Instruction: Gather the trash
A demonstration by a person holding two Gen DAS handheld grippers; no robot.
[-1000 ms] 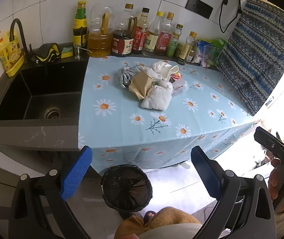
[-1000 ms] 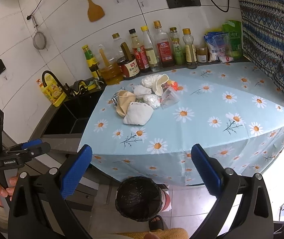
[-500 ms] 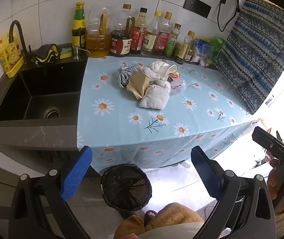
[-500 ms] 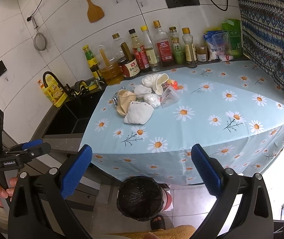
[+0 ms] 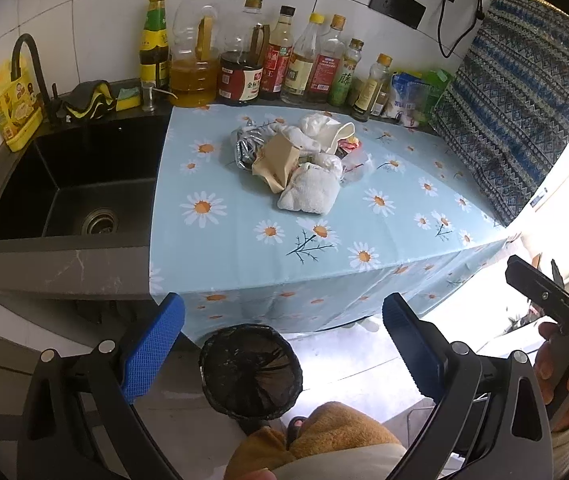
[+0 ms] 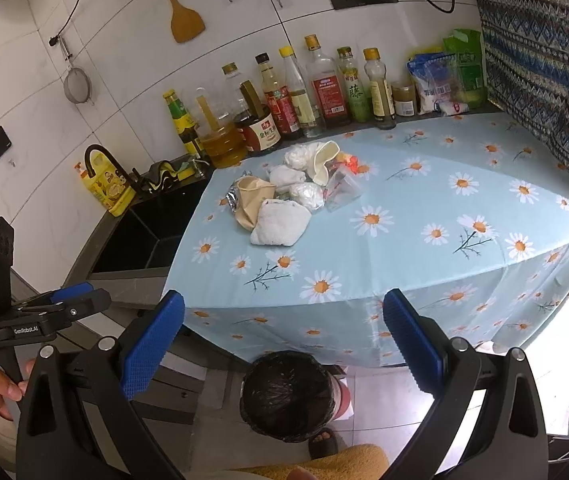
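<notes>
A pile of trash (image 5: 300, 164) lies on the daisy tablecloth (image 5: 244, 256): a white crumpled cloth (image 5: 310, 194), a tan paper bag (image 5: 278, 162), foil and clear plastic. It also shows in the right wrist view (image 6: 288, 200). A bin with a black liner (image 5: 250, 372) stands on the floor below the table's front edge; it also shows in the right wrist view (image 6: 290, 394). My left gripper (image 5: 282, 342) is open and empty, held back from the table above the bin. My right gripper (image 6: 284, 340) is open and empty, also short of the table edge.
A row of sauce and oil bottles (image 5: 268, 68) lines the back wall. A black sink (image 5: 72, 184) with a faucet (image 5: 32, 64) lies left of the table. A patterned curtain (image 5: 524, 112) hangs at the right. Snack bags (image 6: 444, 76) stand at the back right.
Both views have drifted slightly; the trash pile sits a little lower and nearer in the left wrist view. Both grippers stay open and empty.
</notes>
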